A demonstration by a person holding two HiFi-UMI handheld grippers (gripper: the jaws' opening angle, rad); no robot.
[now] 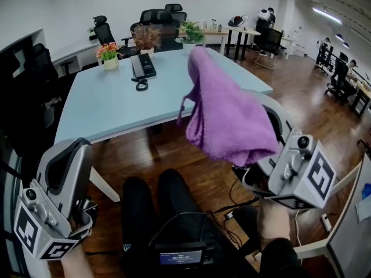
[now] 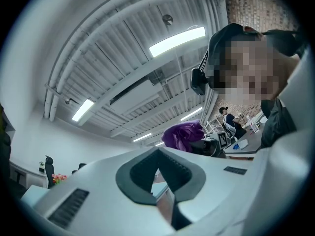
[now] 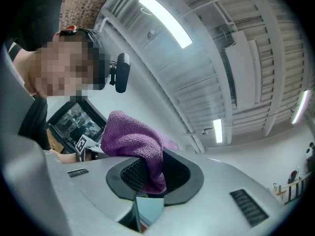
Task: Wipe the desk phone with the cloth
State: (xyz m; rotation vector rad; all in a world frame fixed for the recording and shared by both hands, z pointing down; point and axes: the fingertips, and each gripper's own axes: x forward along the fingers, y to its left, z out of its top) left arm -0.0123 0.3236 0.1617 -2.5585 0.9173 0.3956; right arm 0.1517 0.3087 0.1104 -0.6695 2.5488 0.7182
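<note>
Ahead of me at 12 o'clock stands a pale blue table (image 1: 110, 106). At its far edge, a pot of pink flowers (image 1: 109, 55) sits at 11 o'clock, with a dried plant (image 1: 147, 39) beside it. Black office chairs (image 1: 104, 32) stand behind. The wooden floor (image 1: 301, 106) extends toward 2 o'clock. A small screen (image 1: 181, 257) rests on my lap.

There are one cloth (image 1: 226, 114), one desk phone (image 1: 143, 66), one table (image 1: 116, 103), three potted plants (image 1: 108, 55) (image 1: 146, 38) (image 1: 191, 32) and two grippers, the left gripper (image 2: 158, 173) and the right gripper (image 3: 147, 178).
</note>
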